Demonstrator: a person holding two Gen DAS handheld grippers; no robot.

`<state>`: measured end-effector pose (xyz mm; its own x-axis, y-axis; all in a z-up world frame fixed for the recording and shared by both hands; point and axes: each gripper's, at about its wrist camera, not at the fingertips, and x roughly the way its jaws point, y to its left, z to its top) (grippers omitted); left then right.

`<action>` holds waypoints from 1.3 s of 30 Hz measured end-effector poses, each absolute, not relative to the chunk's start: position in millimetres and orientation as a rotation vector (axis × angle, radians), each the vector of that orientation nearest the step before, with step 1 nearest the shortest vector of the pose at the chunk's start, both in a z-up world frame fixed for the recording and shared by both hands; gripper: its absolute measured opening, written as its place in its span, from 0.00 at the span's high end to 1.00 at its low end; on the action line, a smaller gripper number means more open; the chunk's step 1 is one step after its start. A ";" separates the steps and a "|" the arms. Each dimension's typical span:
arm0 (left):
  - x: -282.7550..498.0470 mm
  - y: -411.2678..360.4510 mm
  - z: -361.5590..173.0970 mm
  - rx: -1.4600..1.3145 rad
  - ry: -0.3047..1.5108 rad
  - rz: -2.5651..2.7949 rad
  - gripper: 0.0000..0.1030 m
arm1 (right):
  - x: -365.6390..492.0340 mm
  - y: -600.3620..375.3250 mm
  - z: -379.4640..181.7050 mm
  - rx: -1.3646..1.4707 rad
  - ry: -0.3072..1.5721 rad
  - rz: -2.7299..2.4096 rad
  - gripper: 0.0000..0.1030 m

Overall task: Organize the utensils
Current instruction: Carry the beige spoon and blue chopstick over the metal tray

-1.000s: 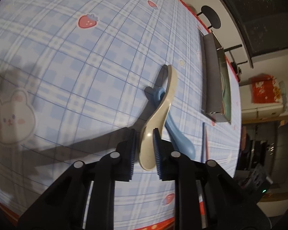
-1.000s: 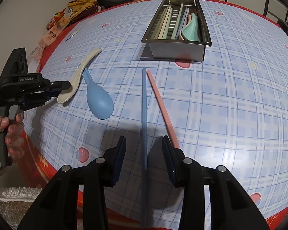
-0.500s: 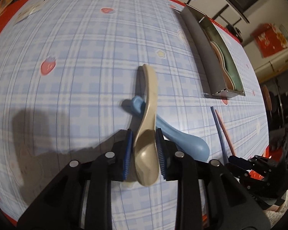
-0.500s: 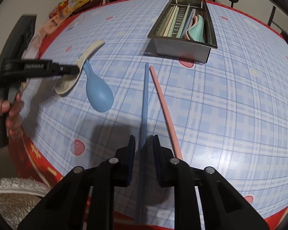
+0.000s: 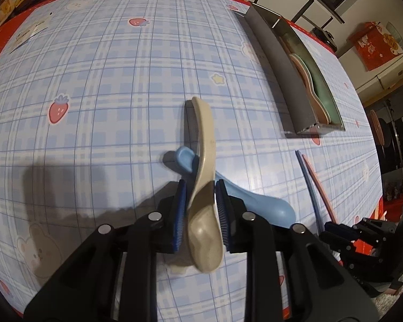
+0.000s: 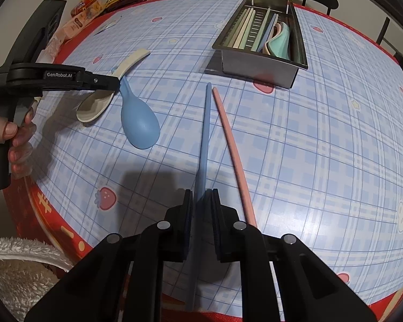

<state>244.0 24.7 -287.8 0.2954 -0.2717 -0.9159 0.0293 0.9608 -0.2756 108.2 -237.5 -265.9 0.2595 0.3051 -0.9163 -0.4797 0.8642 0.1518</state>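
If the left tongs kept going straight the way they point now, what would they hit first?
Probably the blue plastic spoon lying under the beige spoon gripped by the left tongs, then the checked tablecloth; depth is unclear.

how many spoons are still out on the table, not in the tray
2. The cream spoon is gripped in the left claw, its jaws closing. The blue spoon lies bowl-down beside it, handle tucked under the cream one.

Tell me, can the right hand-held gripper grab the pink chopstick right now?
Probably not yet. The right hand-held gripper is closing on the blue chopstick, so it is busy. The pink chopstick lies bare on the table just beside it, with nothing covering it.
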 end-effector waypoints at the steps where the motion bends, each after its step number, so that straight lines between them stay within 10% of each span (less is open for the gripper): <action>1: 240.9 24.0 -288.1 -0.215 1.257 -0.203 0.77 | 107.7 -236.5 -266.1 -0.178 1.192 0.536 0.86; 39: 140.2 40.0 -265.7 -0.517 1.166 -0.198 0.87 | 117.2 -269.6 -244.4 0.046 1.161 0.558 0.93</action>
